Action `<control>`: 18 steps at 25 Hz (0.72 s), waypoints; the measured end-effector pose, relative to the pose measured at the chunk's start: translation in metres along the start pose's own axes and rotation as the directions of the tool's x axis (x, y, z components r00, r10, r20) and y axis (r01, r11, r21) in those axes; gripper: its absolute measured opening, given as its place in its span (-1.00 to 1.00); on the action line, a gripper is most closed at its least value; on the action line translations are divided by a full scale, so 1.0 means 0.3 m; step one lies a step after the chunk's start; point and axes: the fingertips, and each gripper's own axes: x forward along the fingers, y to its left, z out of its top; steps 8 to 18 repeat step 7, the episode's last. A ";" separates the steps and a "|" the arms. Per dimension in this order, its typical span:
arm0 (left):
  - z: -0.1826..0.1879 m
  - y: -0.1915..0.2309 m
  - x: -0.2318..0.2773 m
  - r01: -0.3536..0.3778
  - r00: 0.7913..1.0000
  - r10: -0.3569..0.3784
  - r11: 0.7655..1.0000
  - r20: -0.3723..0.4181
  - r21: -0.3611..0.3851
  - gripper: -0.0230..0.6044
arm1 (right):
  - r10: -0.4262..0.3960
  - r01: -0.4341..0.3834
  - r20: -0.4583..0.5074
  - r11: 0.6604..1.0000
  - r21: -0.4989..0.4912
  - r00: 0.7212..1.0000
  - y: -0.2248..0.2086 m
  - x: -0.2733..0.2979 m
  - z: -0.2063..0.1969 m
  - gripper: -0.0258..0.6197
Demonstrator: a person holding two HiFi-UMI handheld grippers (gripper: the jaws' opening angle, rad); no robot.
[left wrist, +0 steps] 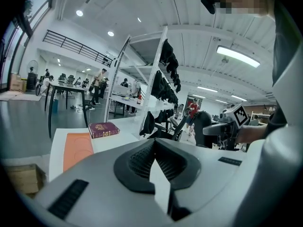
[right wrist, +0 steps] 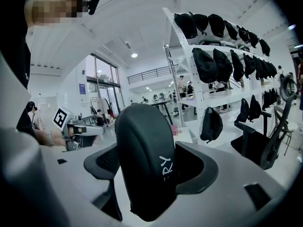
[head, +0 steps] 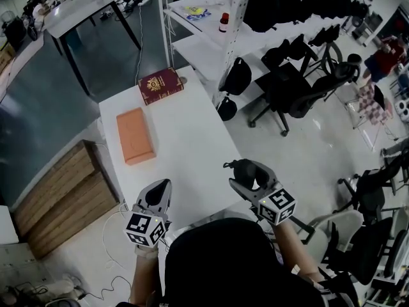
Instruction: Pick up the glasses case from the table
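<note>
The black glasses case [head: 246, 171] stands upright between the jaws of my right gripper [head: 243, 175], held just above the near right part of the white table [head: 185, 123]. In the right gripper view the case [right wrist: 147, 160] fills the gap and both pads press on its sides, so my right gripper [right wrist: 149, 167] is shut on it. My left gripper [head: 162, 189] hovers over the table's near left edge. Its pads meet at the tips in the left gripper view and nothing is between them, so my left gripper [left wrist: 154, 143] is shut.
An orange box [head: 135, 135] lies on the table's left side and a dark red book [head: 160, 85] at its far end. A white shelf rack [head: 211, 18] and black office chairs [head: 287, 88] stand to the right. Wooden boards [head: 64, 197] lie on the floor at left.
</note>
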 end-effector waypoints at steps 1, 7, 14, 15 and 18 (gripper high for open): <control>-0.003 0.001 -0.002 -0.002 1.000 0.002 1.000 -0.002 -0.001 -0.87 | 0.000 0.000 0.000 1.000 0.002 1.000 0.000 -0.001 -0.003 0.20; -0.017 -0.004 -0.001 -0.002 1.000 0.002 1.000 -0.014 -0.004 -0.87 | 0.007 -0.006 -0.002 1.000 0.004 1.000 0.003 0.002 -0.019 0.20; -0.017 -0.004 -0.001 -0.002 1.000 0.002 1.000 -0.014 -0.004 -0.87 | 0.007 -0.006 -0.002 1.000 0.004 1.000 0.003 0.002 -0.019 0.20; -0.017 -0.004 -0.001 -0.002 1.000 0.002 1.000 -0.014 -0.004 -0.87 | 0.007 -0.006 -0.002 1.000 0.004 1.000 0.003 0.002 -0.019 0.20; -0.017 -0.004 -0.001 -0.002 1.000 0.002 1.000 -0.014 -0.004 -0.87 | 0.007 -0.006 -0.002 1.000 0.004 1.000 0.003 0.002 -0.019 0.20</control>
